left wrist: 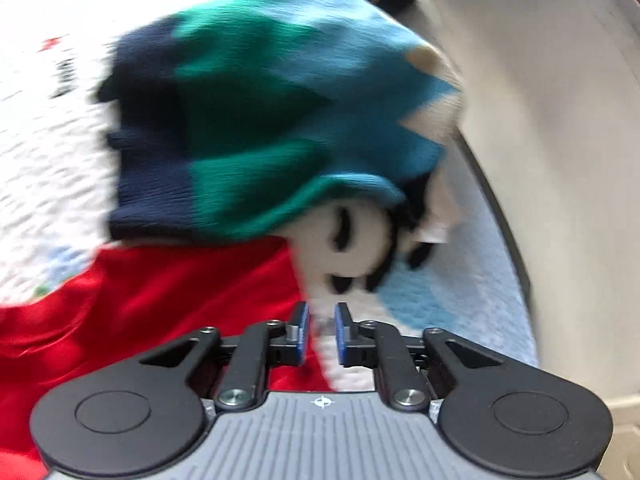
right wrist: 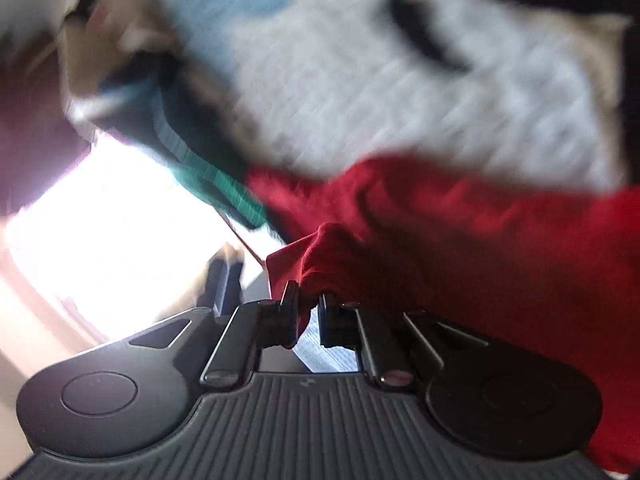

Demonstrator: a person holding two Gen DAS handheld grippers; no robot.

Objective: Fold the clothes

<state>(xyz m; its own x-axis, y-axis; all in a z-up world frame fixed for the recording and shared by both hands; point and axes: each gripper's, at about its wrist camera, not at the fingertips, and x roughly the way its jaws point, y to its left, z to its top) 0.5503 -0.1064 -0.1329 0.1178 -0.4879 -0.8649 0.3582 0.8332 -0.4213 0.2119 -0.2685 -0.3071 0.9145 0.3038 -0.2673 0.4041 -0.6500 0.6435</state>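
Note:
A red garment (left wrist: 160, 300) lies on the bed at the lower left of the left wrist view. My left gripper (left wrist: 322, 320) hovers at its right edge, jaws a small gap apart, nothing clearly between them. A knit piece (left wrist: 260, 112) in navy, green and blue lies beyond, with a white black-marked cloth (left wrist: 348, 236) under its edge. In the blurred right wrist view my right gripper (right wrist: 310, 302) is shut on a bunched corner of the red garment (right wrist: 460, 232), lifted. The green knit edge (right wrist: 216, 184) and the white cloth (right wrist: 400, 92) show behind.
A white textured bedspread (left wrist: 48, 168) with pale blue patches covers the bed. A pale wall or bed frame (left wrist: 540, 120) curves along the right. A bright window glare (right wrist: 100, 240) fills the left of the right wrist view.

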